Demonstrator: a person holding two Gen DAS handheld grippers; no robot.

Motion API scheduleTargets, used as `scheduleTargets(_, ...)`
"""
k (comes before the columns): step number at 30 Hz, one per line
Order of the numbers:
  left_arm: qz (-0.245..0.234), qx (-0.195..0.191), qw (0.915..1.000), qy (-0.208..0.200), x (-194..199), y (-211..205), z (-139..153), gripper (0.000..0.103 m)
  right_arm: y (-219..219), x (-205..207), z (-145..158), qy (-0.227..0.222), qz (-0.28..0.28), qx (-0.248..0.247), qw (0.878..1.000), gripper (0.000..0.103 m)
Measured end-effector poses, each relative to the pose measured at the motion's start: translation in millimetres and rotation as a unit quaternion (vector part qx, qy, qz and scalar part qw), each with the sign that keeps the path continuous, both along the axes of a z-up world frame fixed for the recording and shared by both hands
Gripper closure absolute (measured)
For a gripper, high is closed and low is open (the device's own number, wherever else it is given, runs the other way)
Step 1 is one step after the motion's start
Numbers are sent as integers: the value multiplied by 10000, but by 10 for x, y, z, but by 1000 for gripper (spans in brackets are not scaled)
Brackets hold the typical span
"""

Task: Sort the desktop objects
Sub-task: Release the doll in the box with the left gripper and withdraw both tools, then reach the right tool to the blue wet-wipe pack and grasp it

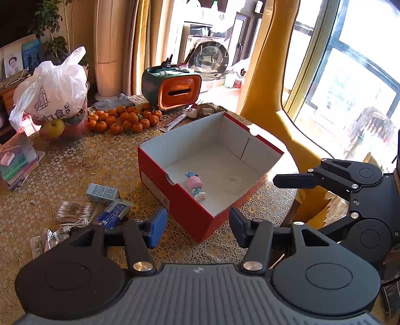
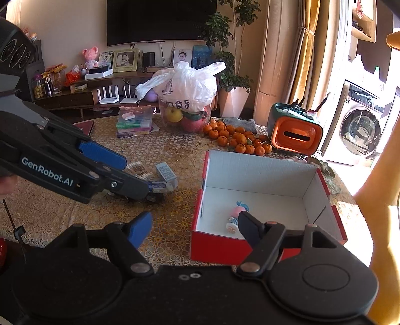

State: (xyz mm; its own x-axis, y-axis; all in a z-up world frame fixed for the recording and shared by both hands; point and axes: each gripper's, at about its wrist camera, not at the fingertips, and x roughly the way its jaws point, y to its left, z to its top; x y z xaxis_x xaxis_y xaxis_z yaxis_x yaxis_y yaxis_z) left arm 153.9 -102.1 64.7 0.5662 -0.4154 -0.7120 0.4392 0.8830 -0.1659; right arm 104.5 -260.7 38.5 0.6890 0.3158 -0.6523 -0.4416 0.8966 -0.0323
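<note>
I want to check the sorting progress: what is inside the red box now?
Inside the red box lies one small pink and blue toy figure, on its side on the white floor. The near wall hides a strip of that floor.

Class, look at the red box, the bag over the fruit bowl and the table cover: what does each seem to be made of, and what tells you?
Box: likely corrugated cardboard, red outside, matt white inside with fine ribbing and folded flaps.
Bag: thin, translucent white plastic, crinkled and glossy.
Table cover: looks like lace-patterned vinyl or cloth with a gold openwork print; unclear which.

A home living room: television (image 2: 161, 21); framed photos (image 2: 125, 60); washing machine (image 2: 360, 130).
</note>
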Motion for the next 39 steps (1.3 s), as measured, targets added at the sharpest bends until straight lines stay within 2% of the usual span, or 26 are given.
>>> scheduleTargets(8, 296, -84, 9993, -214, -338, 427, -18, 49, 275, -132, -36, -51, 145, 198, 9997, 23)
scheduleTargets(12, 549, -68, 9976, -412, -479, 643, -27, 37, 414, -181, -65, -118, 206, 269, 9994, 21)
scheduleTargets(15, 689, -24, 9963, -505, -573, 800, -43, 32, 507, -208, -95, -126, 272, 350, 9989, 18)
scheduleTargets(21, 956, 35, 9933, -653, -722, 1045, -138, 25, 673, -225, -176, -80, 342, 485, 9982, 15)
scheduleTargets(26, 1065, -36, 9924, -620, -824, 1226, -264, 21, 796, -275, -224, -165, 505, 497, 9973, 6)
scheduleTargets(30, 1240, 134, 9900, -656, -870, 1321, -389, 16, 894, -298, -280, -239, 606, 448, 9969, 6)
scheduleTargets(34, 1334, 63, 9892, -605, -867, 1440, -517, 15, 968, -260, -355, -220, 626, 428, 9969, 6)
scheduleTargets(37, 1398, 140, 9880, -649, -847, 1502, -619, 2, 1005, -215, -417, -160, 614, 450, 9970, 6)
scheduleTargets(39, 1398, 192, 9876, -688, -824, 1534, -677, 0, 1028, -179, -455, -119, 587, 439, 9972, 6)
